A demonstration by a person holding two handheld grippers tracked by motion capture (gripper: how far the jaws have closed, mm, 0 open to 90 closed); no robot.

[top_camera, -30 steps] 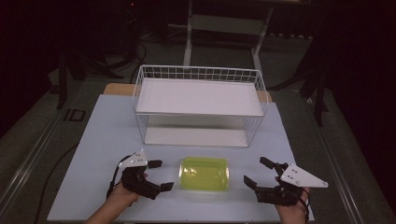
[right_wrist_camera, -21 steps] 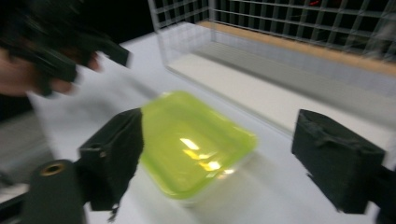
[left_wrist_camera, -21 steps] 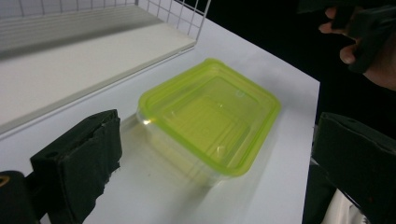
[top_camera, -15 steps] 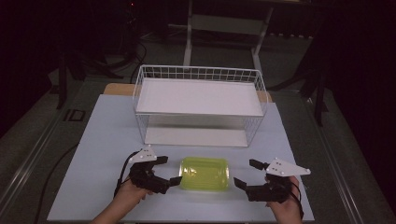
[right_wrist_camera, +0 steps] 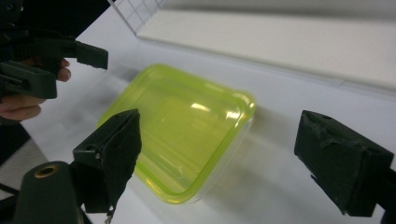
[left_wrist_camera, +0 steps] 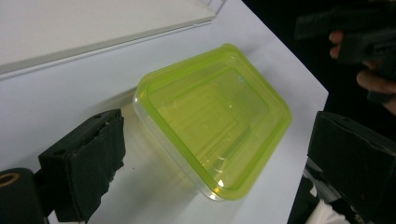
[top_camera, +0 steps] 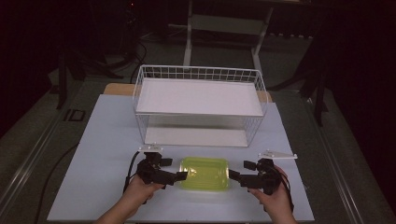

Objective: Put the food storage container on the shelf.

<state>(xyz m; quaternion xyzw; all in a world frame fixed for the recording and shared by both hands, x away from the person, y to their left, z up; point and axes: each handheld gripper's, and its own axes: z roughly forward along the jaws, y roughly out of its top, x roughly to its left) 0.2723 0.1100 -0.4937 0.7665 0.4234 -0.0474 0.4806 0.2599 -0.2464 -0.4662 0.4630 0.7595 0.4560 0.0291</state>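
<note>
Fingers on both grippers are standing spread wide with nothing between them, the left gripper (top_camera: 180, 176) pointing at one short end of the box and the right gripper (top_camera: 232, 175) at the other. Behind them, the large white wire basket (top_camera: 198, 73) with its flat white shelf is sitting well clear on the pale blue table (top_camera: 107, 135). Between the grippers, the shallow translucent yellow-green plastic box with a lid (top_camera: 204, 173) is lying flat near the table's front edge. Squeezed unevenly from its ends, the glossy box is likely to skid, twist or flex out of the pads.
</note>
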